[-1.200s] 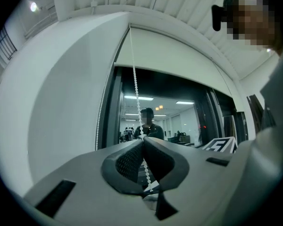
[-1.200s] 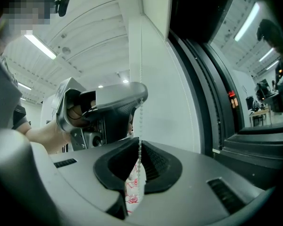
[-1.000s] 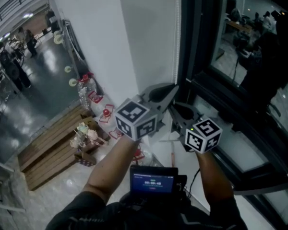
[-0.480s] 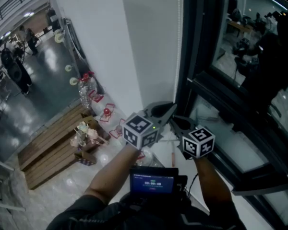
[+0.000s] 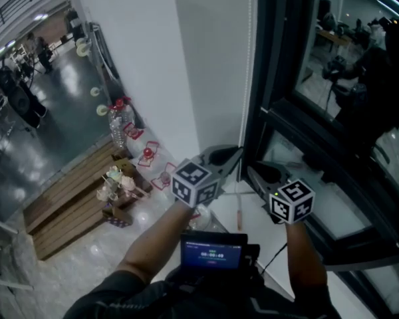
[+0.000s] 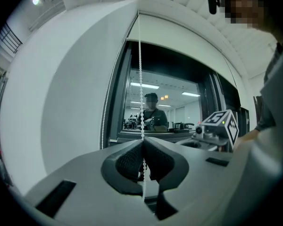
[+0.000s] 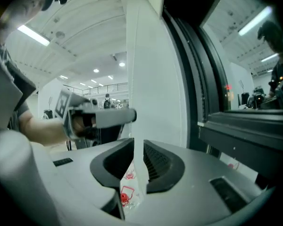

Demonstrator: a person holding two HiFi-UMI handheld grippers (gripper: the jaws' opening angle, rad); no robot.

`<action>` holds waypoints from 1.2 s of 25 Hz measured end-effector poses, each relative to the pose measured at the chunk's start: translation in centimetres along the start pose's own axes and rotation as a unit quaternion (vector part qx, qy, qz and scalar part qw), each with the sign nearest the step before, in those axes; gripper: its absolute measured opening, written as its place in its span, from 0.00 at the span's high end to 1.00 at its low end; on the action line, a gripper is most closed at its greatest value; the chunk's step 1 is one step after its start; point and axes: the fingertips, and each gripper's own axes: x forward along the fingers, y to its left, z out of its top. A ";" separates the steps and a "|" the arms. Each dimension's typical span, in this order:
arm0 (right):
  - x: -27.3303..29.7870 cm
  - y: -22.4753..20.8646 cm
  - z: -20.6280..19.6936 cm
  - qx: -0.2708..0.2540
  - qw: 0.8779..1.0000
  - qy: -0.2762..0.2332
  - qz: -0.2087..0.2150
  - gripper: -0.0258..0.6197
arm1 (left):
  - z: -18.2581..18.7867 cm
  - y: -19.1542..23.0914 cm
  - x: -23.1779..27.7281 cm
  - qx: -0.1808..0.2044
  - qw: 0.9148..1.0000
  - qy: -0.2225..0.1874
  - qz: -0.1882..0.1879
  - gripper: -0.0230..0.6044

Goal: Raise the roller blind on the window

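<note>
White bead chain [image 6: 141,79] is pinched tight in my left claw [image 6: 143,141]; my right claw [image 7: 137,147] has just been opening, with nothing between its jaws.

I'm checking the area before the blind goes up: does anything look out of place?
Yes: clear packets with red print lie strewn on the floor at the foot of the white wall, loose rather than stacked. Nothing else stands out.

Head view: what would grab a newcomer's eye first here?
At centre, the left gripper, with its black-and-white marker cube, is clamped on the white bead chain. The chain hangs beside the dark window on the right. At upper left a glossy floor spreads out, with distant people on it.
</note>
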 end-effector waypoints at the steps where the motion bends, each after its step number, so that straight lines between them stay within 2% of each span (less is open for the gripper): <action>1: -0.5 -0.2 1.7 -0.001 1.000 -0.018 0.000 0.84 | 0.0 -0.1 0.0 -0.001 1.000 -0.002 -0.001 0.96; 6: -1.7 0.7 9.8 -0.025 0.995 -0.095 0.011 0.79 | 0.5 -1.2 0.0 -0.001 1.000 -0.002 -0.010 0.96; 11: -0.7 2.4 13.8 -0.048 0.989 -0.133 0.046 0.79 | 0.7 -1.9 -0.3 -0.001 1.000 -0.004 -0.016 0.96; 13: -0.3 2.8 14.3 -0.045 0.989 -0.135 0.049 0.79 | 0.7 -2.2 -0.4 0.002 1.000 -0.003 -0.018 0.96; 15: 0.0 2.9 14.4 -0.042 0.989 -0.133 0.048 0.92 | 0.7 -2.4 -0.4 0.012 1.000 0.000 -0.017 0.96; 16: 0.2 2.8 14.5 -0.038 0.989 -0.134 0.049 0.95 | 0.7 -2.4 -0.4 0.018 1.000 0.002 -0.016 0.96; 21: 0.4 2.4 14.4 -0.030 0.988 -0.140 0.060 0.96 | 0.7 -2.2 -0.5 0.017 1.000 0.002 -0.013 0.96; 25: 0.3 2.3 14.2 -0.027 0.989 -0.140 0.047 0.96 | 0.6 -2.1 -0.2 0.012 1.000 0.000 -0.014 0.96; 30: 0.6 1.9 12.7 -0.019 0.991 -0.124 0.037 0.96 | -1.1 -2.0 0.1 0.009 1.000 0.020 -0.011 0.96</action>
